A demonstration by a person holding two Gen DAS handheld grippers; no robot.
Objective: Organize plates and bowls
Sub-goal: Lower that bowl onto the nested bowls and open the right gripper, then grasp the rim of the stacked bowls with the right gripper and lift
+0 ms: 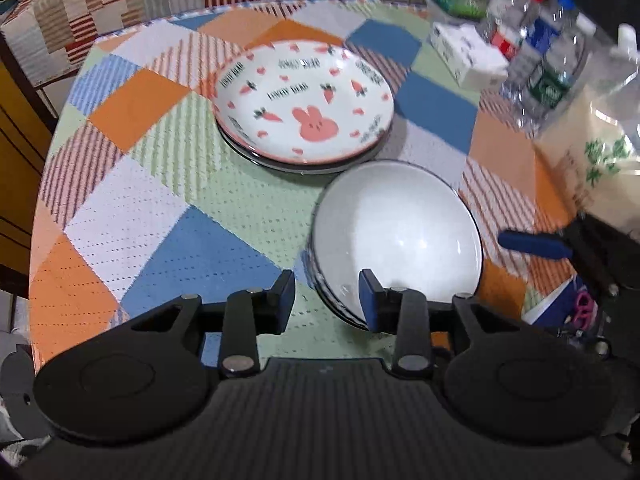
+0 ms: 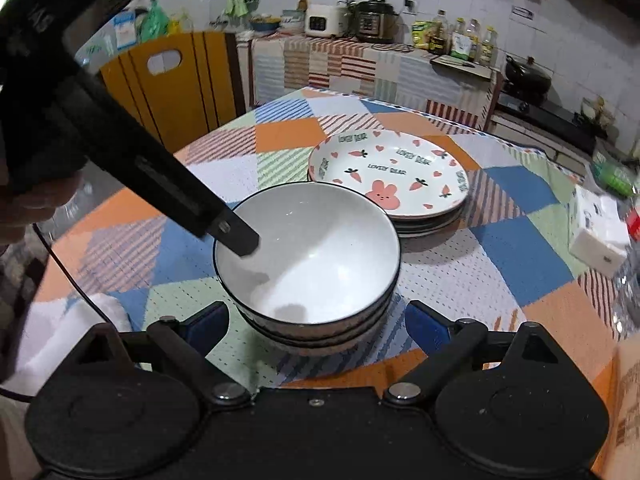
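While the stack of white ceramic bowls with thin dark rims [image 2: 308, 264] sits on the patchwork-patterned tablecloth [image 1: 160, 208], the left gripper [image 1: 326, 300] straddles its near edge with its fingers set moderately apart: one blue-padded finger [image 1: 370, 300] stands inside the top bowl, the other outside the wall, and no pad visibly presses the rim. From the right wrist view that same tool reaches down into the bowl from the upper left. The right gripper [image 2: 316, 326] hangs low just short of the stack, fingers spread wide, with the bowls ahead of and between them, untouched. Beyond the bowls, further from both sets of fingers, lies the stack of shallow plates topped by a white plate printed with a pink rabbit and carrots [image 1: 306, 102]; its near edge is just beside the bowls, possibly touching. Judging by this, the step in hand is settling or releasing the top bowl; it would go best if the left fingers opened fully before lifting straight up, so the rim is not dragged and the nest stays centred. How many bowls are nested is hard to count, as only edge bands show. The plates under the rabbit plate are mostly hidden. Clear plastic bottles [image 1: 536, 52] at the far right are blurred.
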